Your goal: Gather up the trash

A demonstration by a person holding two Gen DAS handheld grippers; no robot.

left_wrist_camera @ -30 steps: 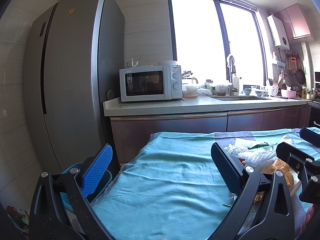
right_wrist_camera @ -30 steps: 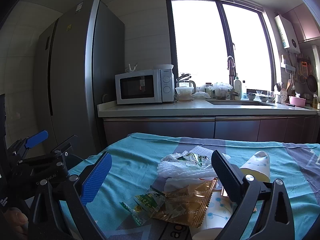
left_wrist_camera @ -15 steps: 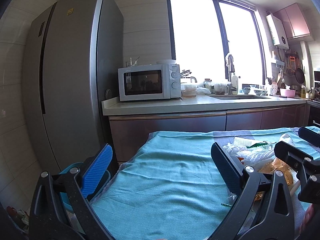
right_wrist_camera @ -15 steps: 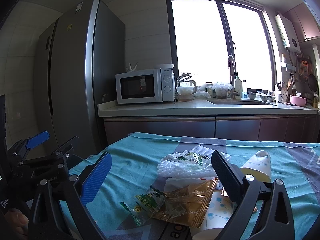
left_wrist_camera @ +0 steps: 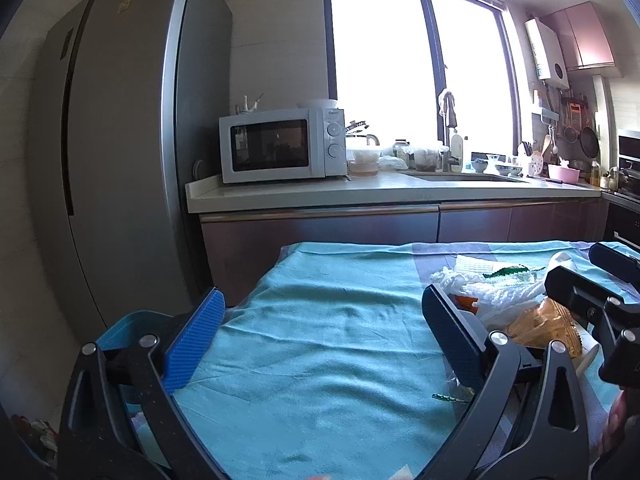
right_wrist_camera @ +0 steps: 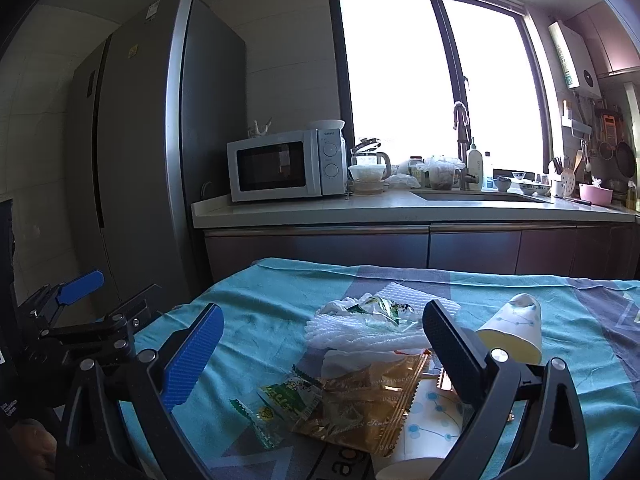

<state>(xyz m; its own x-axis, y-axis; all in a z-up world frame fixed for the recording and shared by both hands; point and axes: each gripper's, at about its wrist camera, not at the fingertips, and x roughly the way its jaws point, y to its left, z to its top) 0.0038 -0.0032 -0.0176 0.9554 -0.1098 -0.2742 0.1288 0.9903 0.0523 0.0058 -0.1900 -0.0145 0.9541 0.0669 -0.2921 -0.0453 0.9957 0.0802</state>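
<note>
Both grippers spread wide, empty, over the cloth (right_wrist_camera: 260,312). Right gripper (right_wrist_camera: 320,344) above the trash pile: gold wrapper (right_wrist_camera: 368,400) on top, green wrapper (right_wrist_camera: 288,394) touching its left edge, white netting (right_wrist_camera: 360,332) just behind, paper cup (right_wrist_camera: 512,332) tipped over to its right. Left gripper (left_wrist_camera: 320,332) left of the pile over bare cloth; blue bin (left_wrist_camera: 132,324) beside the cloth's left edge.
</note>
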